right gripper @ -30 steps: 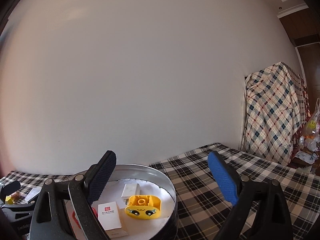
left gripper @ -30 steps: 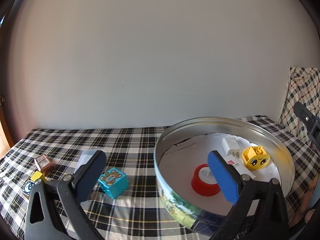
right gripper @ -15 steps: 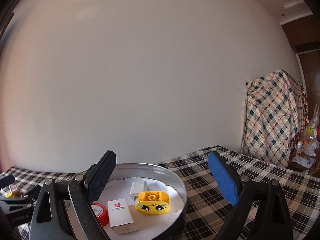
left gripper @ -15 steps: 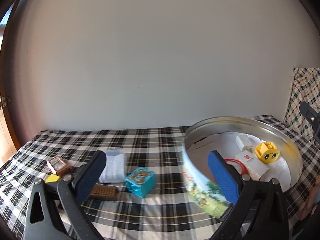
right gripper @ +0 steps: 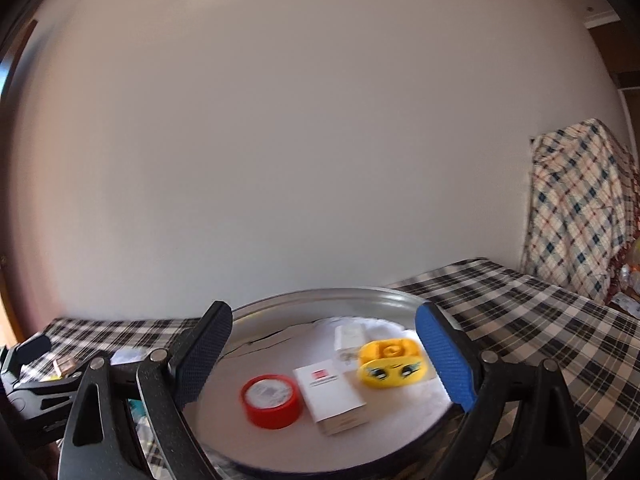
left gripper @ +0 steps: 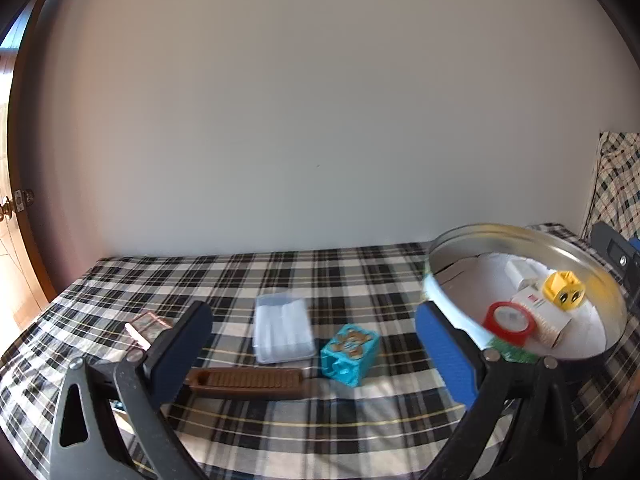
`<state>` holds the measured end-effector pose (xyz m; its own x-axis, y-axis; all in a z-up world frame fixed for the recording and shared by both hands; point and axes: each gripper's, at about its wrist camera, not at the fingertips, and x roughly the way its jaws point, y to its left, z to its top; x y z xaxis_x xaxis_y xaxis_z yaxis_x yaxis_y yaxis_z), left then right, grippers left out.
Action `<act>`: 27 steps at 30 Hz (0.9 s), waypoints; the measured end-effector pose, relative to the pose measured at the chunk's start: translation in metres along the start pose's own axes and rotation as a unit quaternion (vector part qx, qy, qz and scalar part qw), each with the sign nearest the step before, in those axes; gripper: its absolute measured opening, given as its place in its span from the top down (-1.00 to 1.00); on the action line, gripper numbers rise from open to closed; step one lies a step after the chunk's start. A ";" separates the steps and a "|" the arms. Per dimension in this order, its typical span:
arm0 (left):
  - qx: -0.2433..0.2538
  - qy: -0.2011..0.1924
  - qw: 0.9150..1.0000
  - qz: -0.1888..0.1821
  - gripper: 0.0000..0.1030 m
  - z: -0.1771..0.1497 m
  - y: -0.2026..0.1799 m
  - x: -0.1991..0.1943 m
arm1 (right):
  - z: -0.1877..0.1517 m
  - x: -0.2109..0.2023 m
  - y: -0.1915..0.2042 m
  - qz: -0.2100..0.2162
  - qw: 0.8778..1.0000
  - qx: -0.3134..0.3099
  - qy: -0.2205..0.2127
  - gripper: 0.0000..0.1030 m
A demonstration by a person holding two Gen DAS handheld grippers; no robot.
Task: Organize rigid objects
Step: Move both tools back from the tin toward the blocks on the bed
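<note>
A round metal tin (left gripper: 500, 236) (right gripper: 320, 300) stands on the checked cloth and holds a red round box (left gripper: 508, 322) (right gripper: 272, 400), a white box (right gripper: 330, 394), a white charger (right gripper: 348, 338) and a yellow face block (left gripper: 562, 290) (right gripper: 390, 364). Left of the tin lie a teal bear block (left gripper: 350, 354), a clear plastic case (left gripper: 282, 326), a brown ridged bar (left gripper: 246, 382) and a small brown box (left gripper: 148, 326). My left gripper (left gripper: 312, 352) is open and empty, above the bar and teal block. My right gripper (right gripper: 324, 360) is open and empty over the tin.
The checked cloth (left gripper: 320, 272) covers the table, which ends at a plain white wall. A plaid-covered object (right gripper: 576, 208) stands at the far right. A wooden door edge (left gripper: 24, 208) is at the far left.
My left gripper has swung left from the tin, bringing the clear case, brown bar and teal block into the middle. My right gripper has turned left over the tin.
</note>
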<state>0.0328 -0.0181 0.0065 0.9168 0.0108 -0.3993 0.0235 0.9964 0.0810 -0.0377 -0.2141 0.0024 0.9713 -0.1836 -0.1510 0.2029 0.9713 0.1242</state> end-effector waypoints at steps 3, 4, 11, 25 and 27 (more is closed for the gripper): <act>0.001 0.012 1.000 0.003 -0.99 -0.001 0.014 0.004 | -0.004 0.003 0.018 0.016 1.000 -0.011 0.018 -0.83; 0.001 0.015 1.000 0.004 -0.99 -0.002 0.018 0.004 | -0.005 0.004 0.025 0.019 0.999 -0.015 0.027 -0.83; -0.008 0.036 0.999 0.026 -0.99 -0.006 0.050 0.006 | -0.014 0.007 0.060 0.044 0.997 -0.037 0.051 -0.83; -0.031 0.133 0.989 0.050 -0.99 -0.020 0.110 0.029 | -0.027 0.024 0.133 0.093 0.988 -0.080 0.095 -0.83; -0.039 0.145 0.987 0.049 -0.99 -0.023 0.117 0.032 | -0.030 0.032 0.146 0.106 0.984 -0.091 0.113 -0.83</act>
<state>0.0553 0.1011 -0.0175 0.7595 0.1197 -0.6394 -0.1014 0.9927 0.0654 0.0195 -0.0737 -0.0134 0.9327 0.0436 -0.3579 -0.0457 0.9990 0.0025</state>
